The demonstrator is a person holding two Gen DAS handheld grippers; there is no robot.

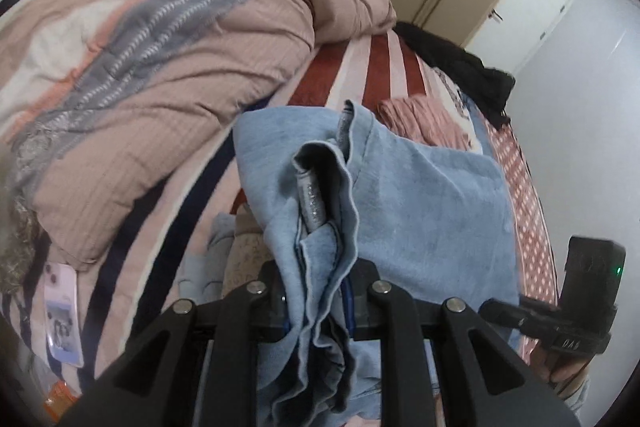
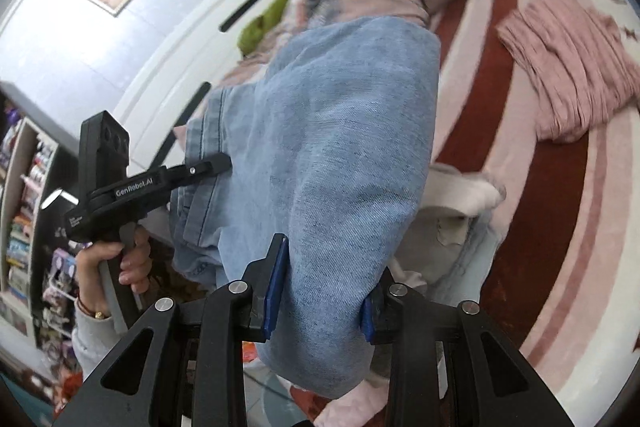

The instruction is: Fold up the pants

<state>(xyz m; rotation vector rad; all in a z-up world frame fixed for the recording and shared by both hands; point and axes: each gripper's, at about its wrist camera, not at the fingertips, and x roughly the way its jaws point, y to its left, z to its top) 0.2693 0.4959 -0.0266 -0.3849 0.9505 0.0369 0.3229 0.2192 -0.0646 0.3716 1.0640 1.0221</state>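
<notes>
Both grippers pinch the light blue pants, held up over the striped bed. The left gripper clamps a bunched, layered edge between its 2 fingers, while the right gripper grips a thick fold of denim between its blue pads. A pink cloth lies on the bed beyond the pants, and a rumpled quilt is heaped to the left.
</notes>
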